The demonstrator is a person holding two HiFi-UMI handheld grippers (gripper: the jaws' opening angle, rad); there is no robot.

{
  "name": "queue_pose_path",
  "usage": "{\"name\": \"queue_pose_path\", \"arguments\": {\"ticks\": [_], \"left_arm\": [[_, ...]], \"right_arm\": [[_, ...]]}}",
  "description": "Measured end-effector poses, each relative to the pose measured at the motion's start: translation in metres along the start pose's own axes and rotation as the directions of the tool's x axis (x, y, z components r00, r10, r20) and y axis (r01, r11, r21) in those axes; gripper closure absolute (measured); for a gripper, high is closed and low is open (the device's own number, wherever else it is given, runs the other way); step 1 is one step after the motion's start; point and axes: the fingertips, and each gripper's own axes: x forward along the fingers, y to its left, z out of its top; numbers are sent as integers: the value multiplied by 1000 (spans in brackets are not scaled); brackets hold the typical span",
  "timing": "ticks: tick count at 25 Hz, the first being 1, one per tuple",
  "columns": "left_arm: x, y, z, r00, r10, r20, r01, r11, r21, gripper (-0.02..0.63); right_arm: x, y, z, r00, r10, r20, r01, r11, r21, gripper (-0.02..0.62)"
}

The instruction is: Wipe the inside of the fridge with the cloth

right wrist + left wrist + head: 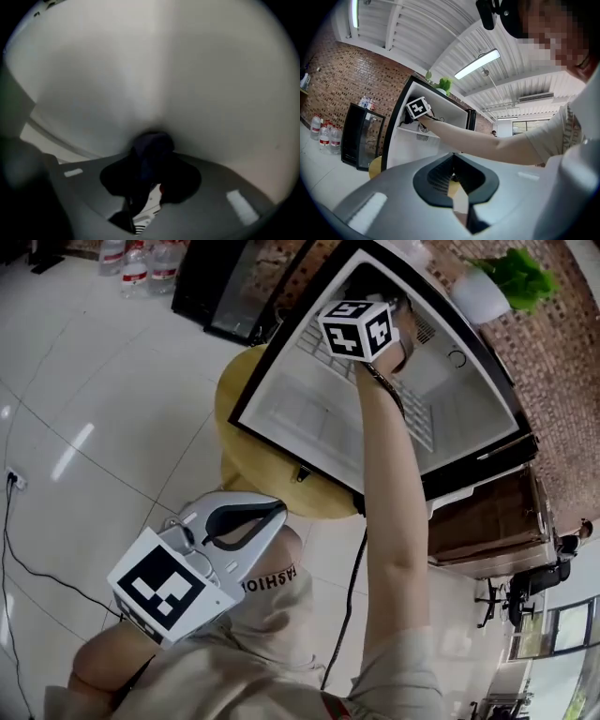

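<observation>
The right tool (149, 171) is clenched on a dark cloth (152, 145), which bulges out ahead of the jaw tips as a small wad. In the head view, that tool (375, 306) is reached deep into the open fridge (309, 409), up near its top back corner above the shelf (419, 132). The right gripper view shows the wad at the seam where two white walls (211, 84) meet, apparently pressed against them, though the picture is blurred. The fridge stands on a round yellow bench (228, 399).

The left tool (454, 180) is drawn back by the person's body, jaws together with nothing between them.

The cloth looks soft, light and limp, so it should fold wherever it is pushed. It is best taken by a thick bunched fold with a cushion left in front of the jaws. A thin pinch could let it slip out or let the hard tips scrape the liner.
</observation>
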Motion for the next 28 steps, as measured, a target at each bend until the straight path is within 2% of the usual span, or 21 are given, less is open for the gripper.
{"name": "queue_pose_path", "arguments": {"ticks": [9, 12, 15, 17, 19, 21, 23, 24, 25, 26, 27, 28], "left_arm": [[8, -4, 9, 1000, -10, -2, 9, 1000, -13, 606], [9, -5, 10, 1000, -12, -4, 12, 1000, -12, 606], [10, -5, 8, 1000, -17, -4, 17, 1000, -20, 606], [10, -7, 6, 1000, -22, -7, 22, 999, -23, 606], [12, -10, 5, 1000, -26, -11, 26, 999, -26, 606], [13, -14, 4, 999, -28, -14, 28, 999, -27, 606], [13, -17, 5, 1000, -29, -12, 29, 999, -22, 606], [14, -18, 6, 1000, -30, -10, 30, 999, -16, 606], [14, -18, 8, 999, -31, -9, 31, 1000, -6, 606], [14, -17, 9, 999, -33, -10, 33, 999, 6, 606], [14, -17, 9, 999, -36, -13, 36, 999, 16, 606], [14, -17, 8, 999, -39, -15, 39, 999, 17, 606]], "right_arm": [[-23, -57, -76, 985, -125, -121, 123, 992, -22, 482], [-43, -88, -115, 964, -190, -183, 195, 981, 7, 482], [-66, -122, -152, 929, -271, -253, 302, 949, 91, 482], [-81, -139, -169, 908, -299, -293, 364, 910, 199, 480], [-93, -152, -179, 891, -320, -321, 422, 845, 328, 480], [-104, -160, -190, 876, -340, -342, 472, 750, 463, 480], [-116, -164, -202, 866, -361, -346, 500, 628, 596, 480], [-120, -164, -202, 868, -369, -332, 495, 584, 644, 482], [-121, -161, -197, 879, -366, -306, 472, 574, 669, 483], [-120, -155, -186, 897, -352, -267, 435, 599, 672, 486], [-116, -144, -170, 921, -326, -215, 383, 652, 654, 486], [-111, -129, -151, 945, -288, -154, 320, 720, 616, 485]]}}
